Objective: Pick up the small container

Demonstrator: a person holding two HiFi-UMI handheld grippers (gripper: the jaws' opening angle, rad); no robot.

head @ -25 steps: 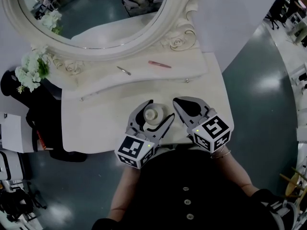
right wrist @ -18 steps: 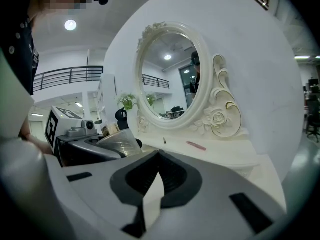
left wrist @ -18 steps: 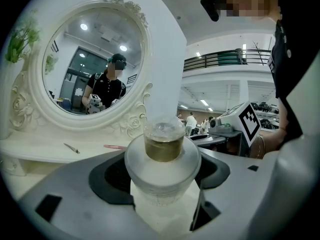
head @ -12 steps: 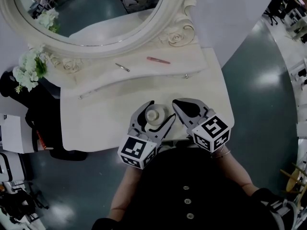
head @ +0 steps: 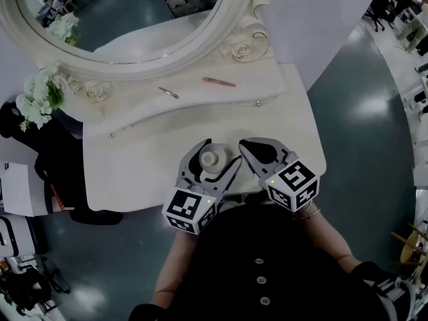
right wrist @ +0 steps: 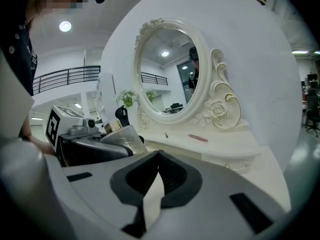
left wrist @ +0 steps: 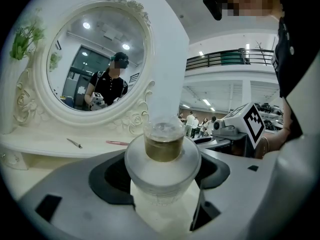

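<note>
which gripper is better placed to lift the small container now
Left. The left gripper has its fingers closed on the small container. The right gripper sits beside it, shut and empty, so it would likely have to open and reach first.

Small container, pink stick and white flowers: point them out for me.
small container (left wrist: 162, 158), left gripper view, frosted shoulder.
pink stick (head: 219, 81), head view, its middle.
white flowers (head: 40, 93), head view, bunch centre.

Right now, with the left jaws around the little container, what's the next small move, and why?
Probably raise the left gripper straight up a little. Its jaws press both sides of the small container, which seems to stand upright on the table. The right gripper sits shut and empty beside it, so nothing shows above to block a lift.
</note>
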